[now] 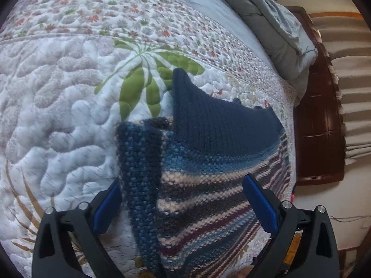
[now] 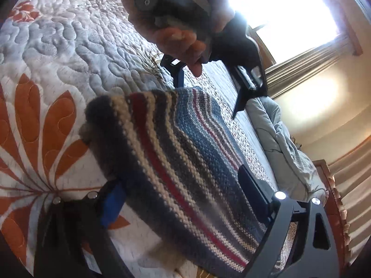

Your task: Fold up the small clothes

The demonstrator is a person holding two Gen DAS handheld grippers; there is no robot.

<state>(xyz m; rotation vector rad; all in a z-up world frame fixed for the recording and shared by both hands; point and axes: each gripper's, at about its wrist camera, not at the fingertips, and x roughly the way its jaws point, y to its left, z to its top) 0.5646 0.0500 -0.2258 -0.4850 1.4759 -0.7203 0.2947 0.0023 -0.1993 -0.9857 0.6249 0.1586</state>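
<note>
A small striped knit garment (image 1: 197, 176) with a dark blue ribbed part (image 1: 215, 120) lies on the quilted bedspread (image 1: 58, 115). My left gripper (image 1: 183, 197) is open, its blue pads either side of the garment's edge, which runs between them. In the right wrist view the striped garment (image 2: 180, 157) lies between the open fingers of my right gripper (image 2: 180, 199). The left gripper (image 2: 208, 85), held in a hand, shows beyond the garment's far edge.
The white quilt has green (image 1: 143, 78) and orange (image 2: 41, 127) leaf patterns. A grey-blue duvet (image 1: 278, 30) is bunched at the bed's far side by a dark wooden headboard (image 1: 317, 115). A bright window with curtains (image 2: 289, 11) is behind.
</note>
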